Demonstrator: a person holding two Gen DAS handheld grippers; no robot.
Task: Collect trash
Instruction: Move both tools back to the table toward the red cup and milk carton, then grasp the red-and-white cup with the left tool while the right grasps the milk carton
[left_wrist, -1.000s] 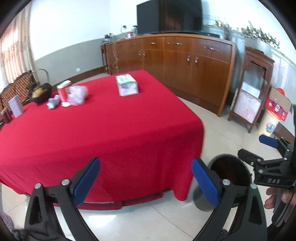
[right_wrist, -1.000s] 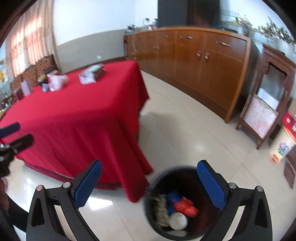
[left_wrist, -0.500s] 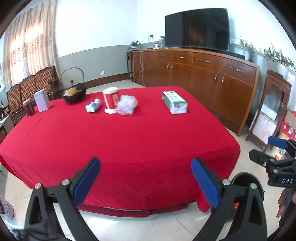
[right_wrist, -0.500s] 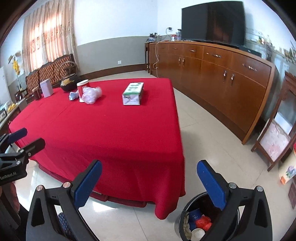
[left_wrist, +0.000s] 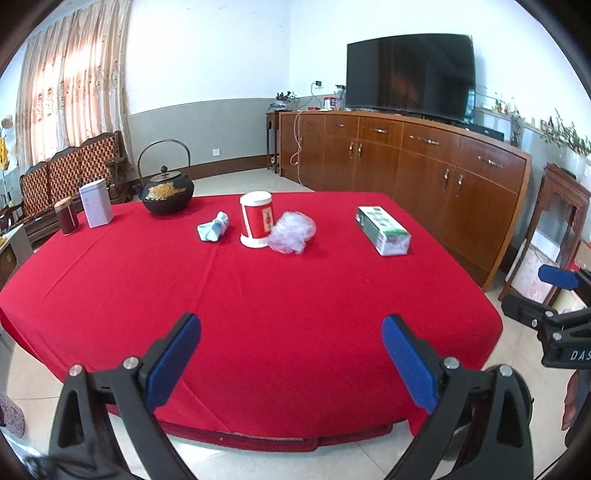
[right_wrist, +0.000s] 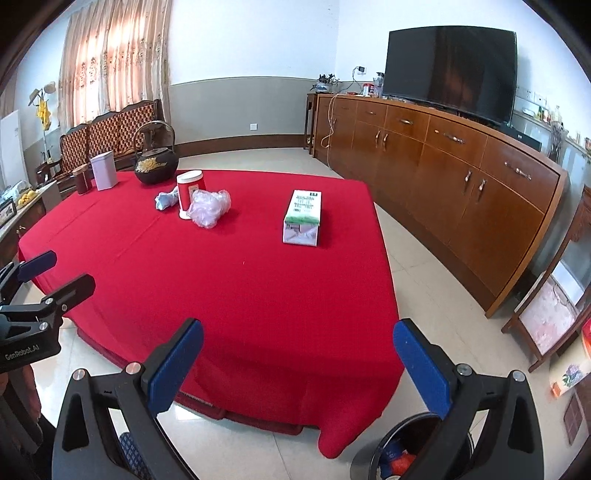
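A crumpled clear plastic bag (left_wrist: 292, 232) and a light blue crumpled wad (left_wrist: 214, 231) lie on the red table (left_wrist: 258, 295) on either side of a red canister (left_wrist: 256, 219). They also show in the right wrist view: bag (right_wrist: 209, 207), wad (right_wrist: 167, 199). My left gripper (left_wrist: 291, 362) is open and empty above the near table edge. My right gripper (right_wrist: 299, 365) is open and empty over the table's near corner. A black trash bin (right_wrist: 391, 454) with trash inside stands on the floor below it.
A green-white tissue box (left_wrist: 382, 229) lies at the table's right. A black kettle (left_wrist: 164, 192), a white tin (left_wrist: 96, 203) and a small brown jar (left_wrist: 66, 215) stand at the far left. A wooden sideboard (left_wrist: 424, 166) with a TV lines the right wall.
Both grippers have risen and tilted up from the bin toward the table. The bin has dropped to the bottom edge of the views. Both stay open.
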